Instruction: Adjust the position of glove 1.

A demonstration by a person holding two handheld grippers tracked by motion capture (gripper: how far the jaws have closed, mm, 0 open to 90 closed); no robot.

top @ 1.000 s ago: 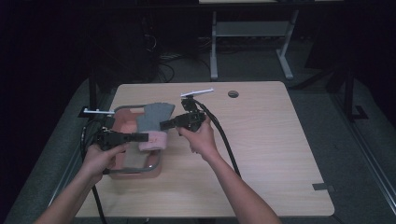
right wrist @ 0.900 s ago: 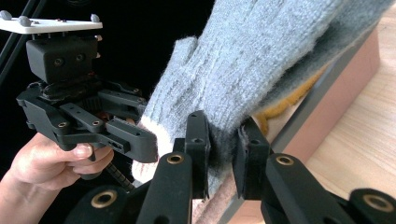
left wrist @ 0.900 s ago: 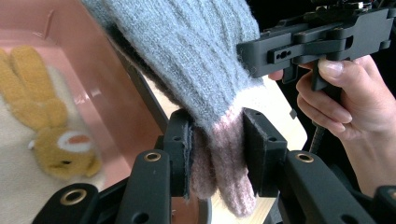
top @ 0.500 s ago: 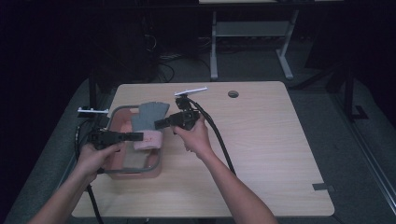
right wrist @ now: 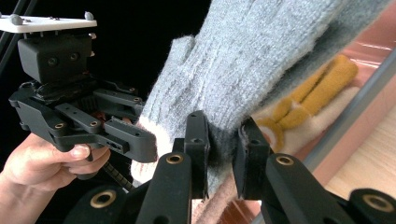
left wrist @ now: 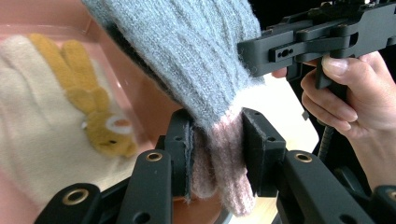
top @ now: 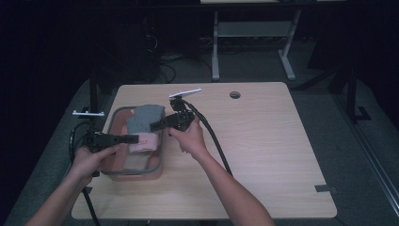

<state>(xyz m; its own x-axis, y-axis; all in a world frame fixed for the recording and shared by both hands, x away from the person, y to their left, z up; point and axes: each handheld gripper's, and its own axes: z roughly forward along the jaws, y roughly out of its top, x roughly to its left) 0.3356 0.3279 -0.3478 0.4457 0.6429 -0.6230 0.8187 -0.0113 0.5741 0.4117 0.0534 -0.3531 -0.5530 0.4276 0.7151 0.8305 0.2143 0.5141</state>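
High view: both hand-held grippers, left (top: pixel 133 138) and right (top: pixel 155 125), clamp one grey-and-pink knitted glove (top: pixel 146 123) over the pink plastic bin (top: pixel 157 162); lowering it in looks next.

1. No legible text, label, brand, number or sign is found in the high view.
2. None is found in the left or right gripper view.

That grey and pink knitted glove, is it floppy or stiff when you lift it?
Probably floppy: the glove drapes and bends between the left hand-held gripper and right hand-held gripper. Likely light, since its fuzzy knit hangs from small pinches. Probably not slippery.
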